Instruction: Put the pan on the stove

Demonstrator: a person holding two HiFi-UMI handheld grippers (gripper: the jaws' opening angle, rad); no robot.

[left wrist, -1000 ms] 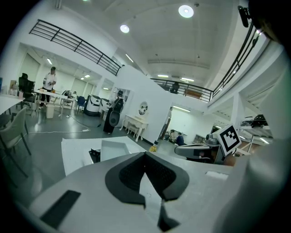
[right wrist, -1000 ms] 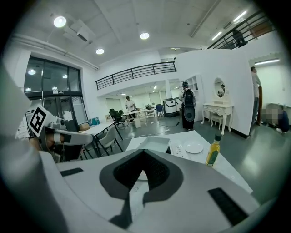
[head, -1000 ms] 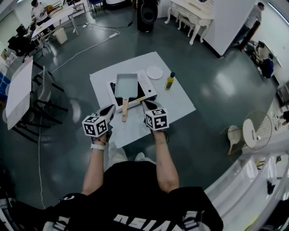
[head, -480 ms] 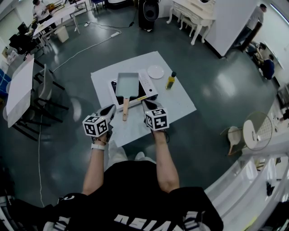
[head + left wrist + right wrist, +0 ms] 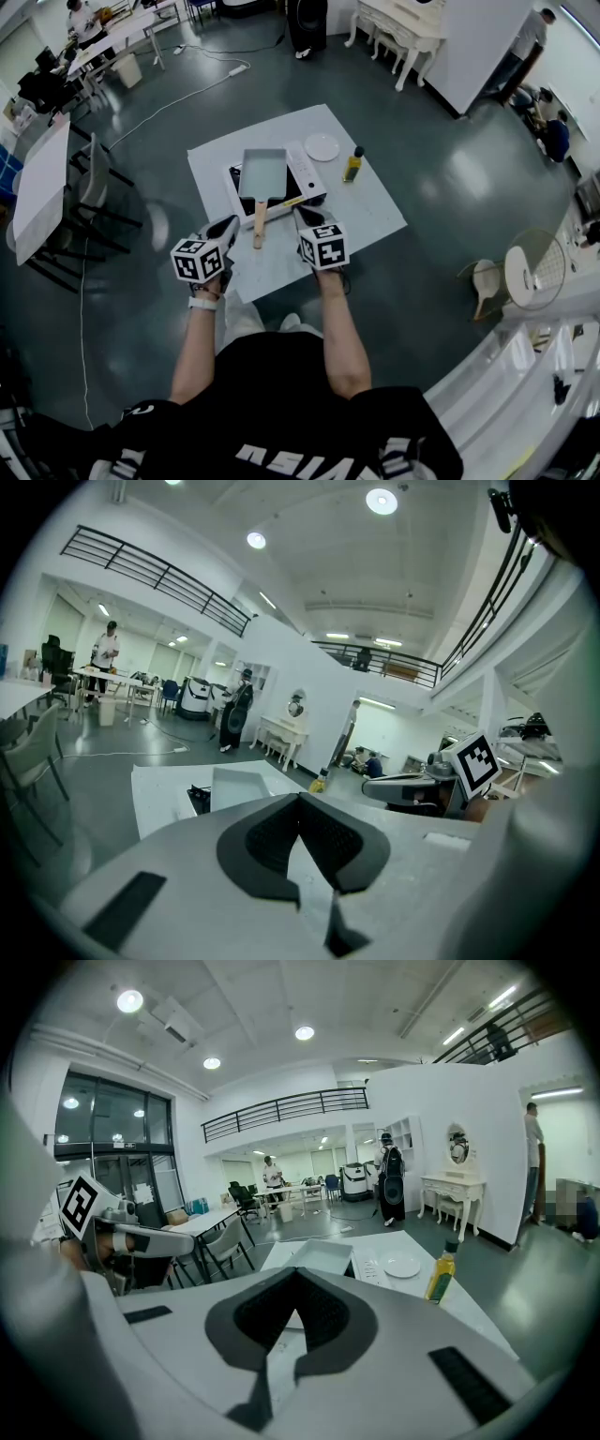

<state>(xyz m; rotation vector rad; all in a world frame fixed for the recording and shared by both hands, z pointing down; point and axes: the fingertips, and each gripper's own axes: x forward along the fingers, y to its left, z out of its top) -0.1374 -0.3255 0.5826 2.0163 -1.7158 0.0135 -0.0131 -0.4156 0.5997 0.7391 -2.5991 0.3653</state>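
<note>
Jaws are closed and empty on my two grippers, the left gripper (image 5: 228, 227) and right gripper (image 5: 303, 217). One pan (image 5: 263, 172) sits on one stove (image 5: 304, 172), near one plate (image 5: 322, 147) and one bottle (image 5: 352, 167).

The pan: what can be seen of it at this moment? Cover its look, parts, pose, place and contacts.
The pan is rectangular, grey and metal-looking, with low walls and a straight, pale, wooden-looking handle. It sits flat on the stove, and nothing shows inside it. The handle points toward the person and overhangs the stove's front edge above the white table. The left gripper and right gripper flank the handle's end, both shut, neither touching it.
</note>
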